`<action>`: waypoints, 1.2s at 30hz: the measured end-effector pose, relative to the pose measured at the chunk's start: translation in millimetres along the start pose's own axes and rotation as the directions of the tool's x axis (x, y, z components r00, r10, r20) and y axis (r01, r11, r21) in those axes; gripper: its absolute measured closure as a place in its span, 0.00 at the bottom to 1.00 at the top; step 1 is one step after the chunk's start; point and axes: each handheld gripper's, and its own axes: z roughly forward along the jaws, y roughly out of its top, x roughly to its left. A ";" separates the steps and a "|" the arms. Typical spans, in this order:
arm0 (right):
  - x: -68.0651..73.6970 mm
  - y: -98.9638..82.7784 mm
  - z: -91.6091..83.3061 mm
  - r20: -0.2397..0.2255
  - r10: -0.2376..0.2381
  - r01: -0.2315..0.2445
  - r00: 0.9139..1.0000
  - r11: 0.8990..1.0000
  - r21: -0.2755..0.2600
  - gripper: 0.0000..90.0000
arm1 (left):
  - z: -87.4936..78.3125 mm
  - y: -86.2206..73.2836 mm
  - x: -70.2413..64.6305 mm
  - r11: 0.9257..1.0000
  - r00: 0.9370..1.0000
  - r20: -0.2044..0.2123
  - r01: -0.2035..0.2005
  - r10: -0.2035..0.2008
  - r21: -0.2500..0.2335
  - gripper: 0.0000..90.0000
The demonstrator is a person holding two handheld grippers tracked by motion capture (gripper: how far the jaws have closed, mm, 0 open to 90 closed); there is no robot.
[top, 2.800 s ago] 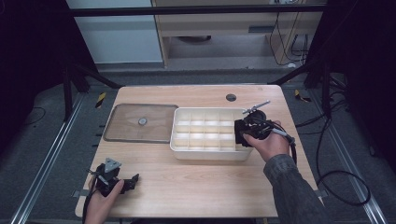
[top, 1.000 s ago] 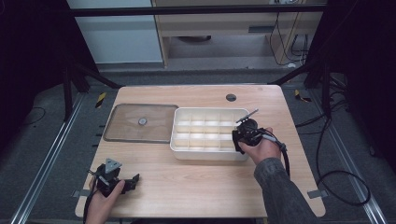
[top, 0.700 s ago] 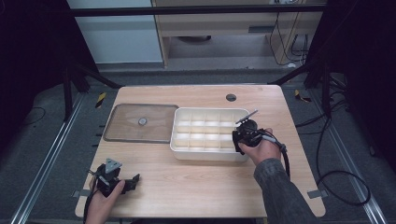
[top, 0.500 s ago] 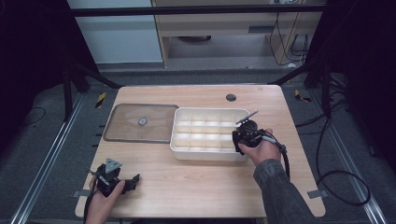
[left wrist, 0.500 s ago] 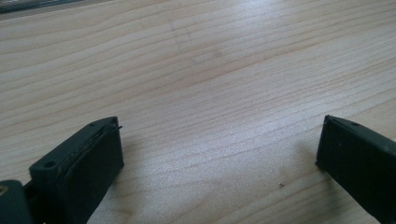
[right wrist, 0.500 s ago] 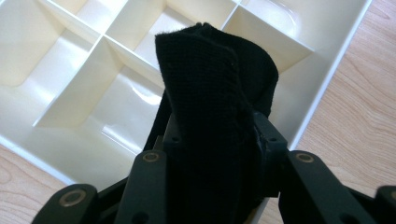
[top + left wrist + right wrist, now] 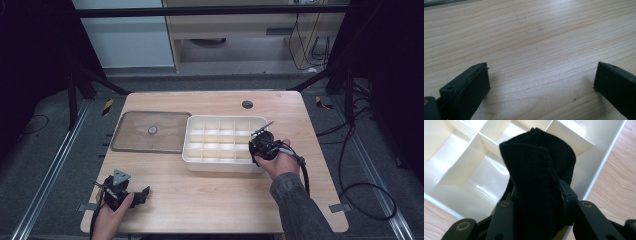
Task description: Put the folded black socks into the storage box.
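A white divided tray (image 7: 196, 155) stands in the middle of the wooden table, and its compartments (image 7: 474, 170) hold nothing. My right gripper (image 7: 260, 148) hangs over the tray's near right corner, shut on a folded black knitted cloth (image 7: 539, 177) that bulges up between its jaws. The cloth hides the compartment below it. At the table's near left corner my left gripper (image 7: 137, 195) rests low over bare wood (image 7: 539, 50), its jaws wide open with nothing between them.
A clear brownish lid (image 7: 152, 131) with a small round knob lies flat left of the tray. A dark round hole (image 7: 247, 104) sits in the tabletop behind the tray. A cable (image 7: 305, 175) trails from the right gripper along the forearm.
Well before now the right gripper moved a little nearer and lower over the tray's right end. Within the last second nothing has visibly moved.
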 end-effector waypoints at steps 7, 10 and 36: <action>1.2 -0.6 2.1 0.005 -0.006 0.006 1.000 1.000 0.010 0.72 | 0.1 0.1 -0.4 1.000 1.000 0.000 0.001 -0.001 0.000 0.00; 0.3 -0.6 2.3 -0.002 -0.002 0.002 1.000 1.000 0.011 0.72 | 0.2 0.2 -0.6 1.000 1.000 0.001 0.001 -0.001 0.000 0.00; -6.4 -2.7 3.4 -0.049 0.010 -0.011 0.999 1.000 -0.023 0.67 | 1.3 1.4 -2.8 1.000 1.000 0.005 -0.005 0.005 0.001 0.00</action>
